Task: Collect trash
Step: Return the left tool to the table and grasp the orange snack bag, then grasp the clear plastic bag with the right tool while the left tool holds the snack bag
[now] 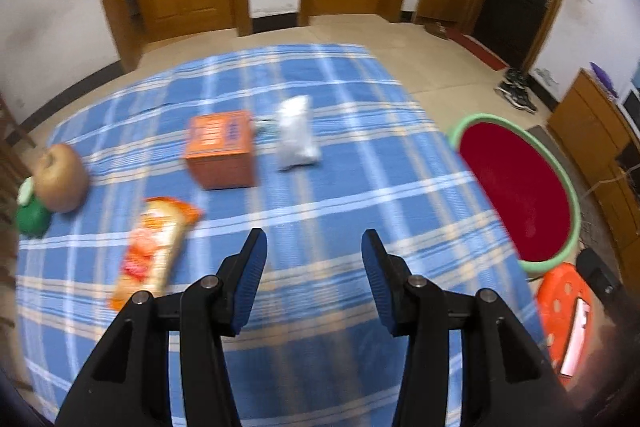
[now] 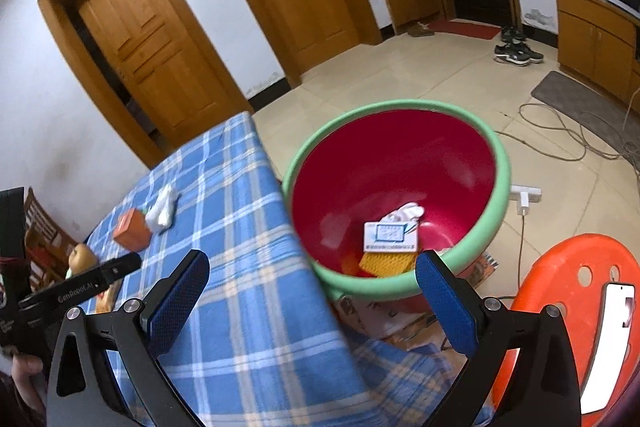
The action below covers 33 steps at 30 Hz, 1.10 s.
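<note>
In the left wrist view my left gripper (image 1: 314, 241) is open and empty above the blue plaid tablecloth (image 1: 360, 163). On the cloth lie an orange snack wrapper (image 1: 154, 249), an orange box (image 1: 222, 149) and a white crumpled bag (image 1: 296, 133). The red basin with a green rim (image 1: 516, 187) sits right of the table. In the right wrist view my right gripper (image 2: 312, 267) is open and empty above the table edge, near the basin (image 2: 400, 163). A white-and-yellow packet (image 2: 390, 245) and white paper (image 2: 406, 211) lie inside it.
An apple (image 1: 60, 177) and a green object (image 1: 32, 217) sit at the table's left edge. An orange stool (image 2: 580, 307) with a phone (image 2: 610, 343) stands right of the basin. Cables (image 2: 560, 135) and a power strip (image 2: 526, 195) lie on the floor.
</note>
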Tool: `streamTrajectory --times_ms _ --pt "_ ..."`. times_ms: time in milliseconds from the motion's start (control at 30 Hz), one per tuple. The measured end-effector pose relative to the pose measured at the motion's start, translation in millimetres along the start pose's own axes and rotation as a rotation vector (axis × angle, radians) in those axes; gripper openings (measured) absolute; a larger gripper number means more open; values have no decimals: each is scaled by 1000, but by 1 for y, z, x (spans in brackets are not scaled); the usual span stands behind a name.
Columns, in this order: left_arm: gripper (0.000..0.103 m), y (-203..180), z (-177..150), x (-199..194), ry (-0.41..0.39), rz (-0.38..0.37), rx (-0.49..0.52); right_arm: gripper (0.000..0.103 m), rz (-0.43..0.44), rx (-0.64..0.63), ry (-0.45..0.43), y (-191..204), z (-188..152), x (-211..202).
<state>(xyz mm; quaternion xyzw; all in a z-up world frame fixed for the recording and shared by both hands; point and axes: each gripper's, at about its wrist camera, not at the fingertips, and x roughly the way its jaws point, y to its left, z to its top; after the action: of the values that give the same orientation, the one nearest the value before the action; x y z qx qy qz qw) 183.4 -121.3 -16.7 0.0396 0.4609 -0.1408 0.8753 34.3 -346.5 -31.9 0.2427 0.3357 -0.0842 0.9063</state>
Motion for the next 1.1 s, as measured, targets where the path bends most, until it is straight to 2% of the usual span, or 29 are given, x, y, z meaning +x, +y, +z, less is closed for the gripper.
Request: streamTrajectory --times_ms 100,233,400,533,667,800,867,1100 --pt "49 23 -3 -4 -24 48 -17 102 17 2 29 6 -4 2" --pt "49 51 -6 0 -41 121 -14 102 4 -28 25 15 -6 -9" --pt "49 79 -9 13 2 162 -44 102 -37 -54 -7 16 -4 -30" --pt "49 89 -13 22 25 176 -49 102 -30 -32 13 16 -3 -34" --pt "49 95 -18 32 53 165 -49 102 -29 -29 27 25 -5 -35" --pt "49 100 -20 34 34 141 -54 102 -29 -49 37 40 -7 -33" --pt "44 102 -21 34 22 113 -62 102 -25 -55 44 48 -7 -31" --pt "41 107 -26 28 -9 84 -84 102 4 -119 61 83 -5 -15"
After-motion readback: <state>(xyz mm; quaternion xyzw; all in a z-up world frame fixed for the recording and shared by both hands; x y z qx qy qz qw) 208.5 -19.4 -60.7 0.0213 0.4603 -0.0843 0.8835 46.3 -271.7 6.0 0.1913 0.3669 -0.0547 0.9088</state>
